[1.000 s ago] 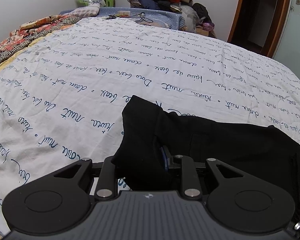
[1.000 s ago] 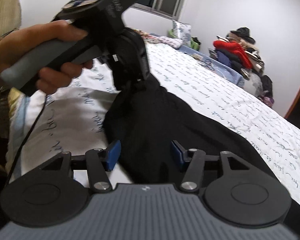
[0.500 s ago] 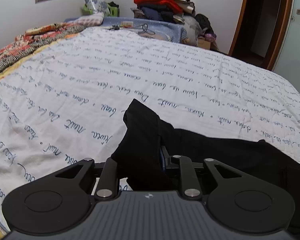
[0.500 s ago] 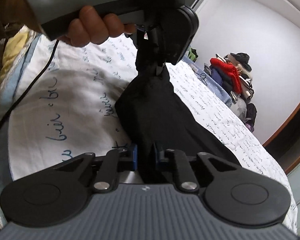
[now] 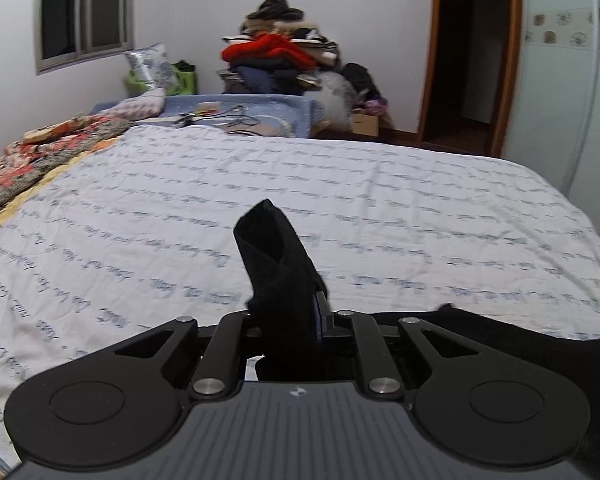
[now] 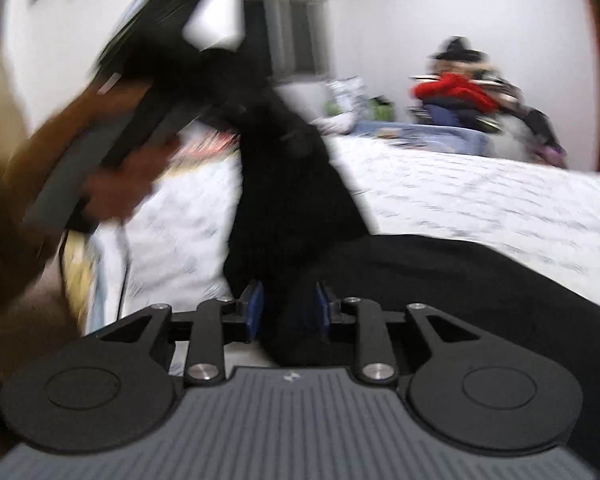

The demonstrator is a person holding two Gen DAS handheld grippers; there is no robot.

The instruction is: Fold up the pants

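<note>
The black pants (image 5: 272,248) hang bunched from my left gripper (image 5: 288,312); its jaws are closing on a corner of the cloth, and a tip of fabric sticks up past the fingers. The rest trails right across the white script-printed bed sheet (image 5: 380,200). In the blurred right wrist view my right gripper (image 6: 289,312) has pants (image 6: 440,280) fabric between its blue pads (image 6: 256,312) while its jaws are opening. A hand (image 6: 116,184) holds the left gripper (image 6: 236,112) up and to the left, and cloth stretches between the two grippers.
A floral blanket (image 5: 40,152) lies along the bed's left edge. Behind the bed are a blue bench (image 5: 260,108) with cables and a tall pile of clothes (image 5: 280,52). A dark doorway (image 5: 468,60) is at the back right.
Both grippers have risen with the pants, lifting the held corner off the sheet. The right gripper went from open to pinching the fabric. The right wrist view has rolled and blurred.
</note>
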